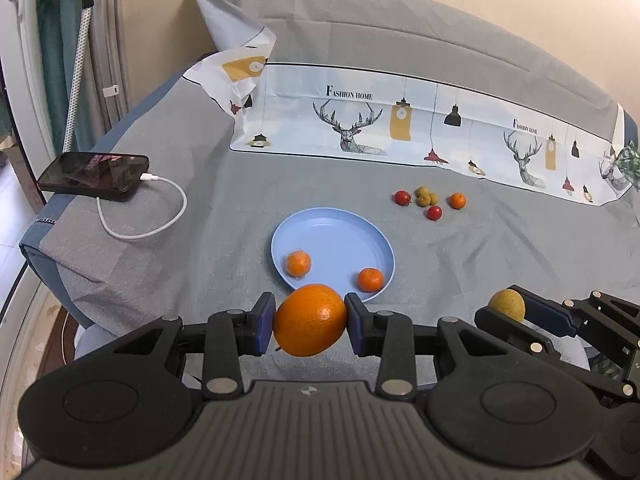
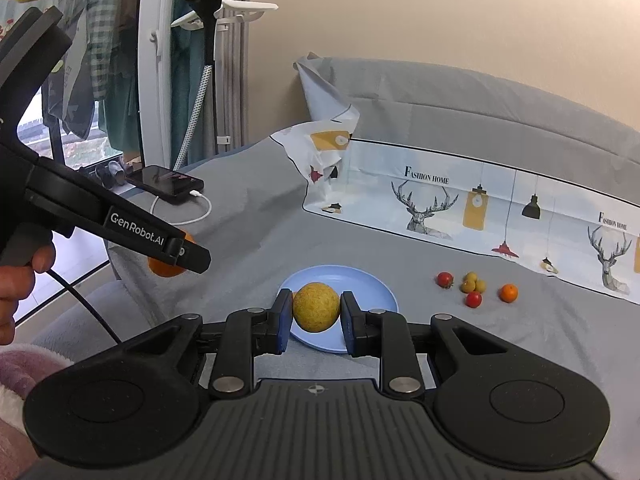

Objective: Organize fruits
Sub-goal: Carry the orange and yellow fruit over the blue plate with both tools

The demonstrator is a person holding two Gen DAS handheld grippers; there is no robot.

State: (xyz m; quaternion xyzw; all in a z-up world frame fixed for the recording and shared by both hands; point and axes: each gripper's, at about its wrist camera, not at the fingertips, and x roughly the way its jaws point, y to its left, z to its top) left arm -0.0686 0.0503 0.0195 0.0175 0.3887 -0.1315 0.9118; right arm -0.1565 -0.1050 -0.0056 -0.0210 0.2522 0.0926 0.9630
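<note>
**Both grippers loaded, plate part-filled**

Left gripper [image 1: 310, 322] is pinching a large glossy orange [image 1: 310, 320] between its blue pads, held up just short of the near rim of the round light-blue plastic plate [image 1: 340, 228]. Right gripper [image 2: 314, 314] is pinching a rough-skinned yellow-green round fruit [image 2: 316, 307], also in front of the plate.

The plate sits on the grey bedspread [image 1: 200, 184] and holds two small mandarins [image 1: 298, 263] [image 1: 370, 279].

Further out, well apart from the plate: two red cherry tomatoes [image 1: 402, 197], a cluster of small olive-green fruits [image 1: 425, 197] and one small orange kumquat [image 1: 457, 201], all loose on the cloth.

My read: roughly a third done. Two placed, two in hand, the far pile untouched.
</note>
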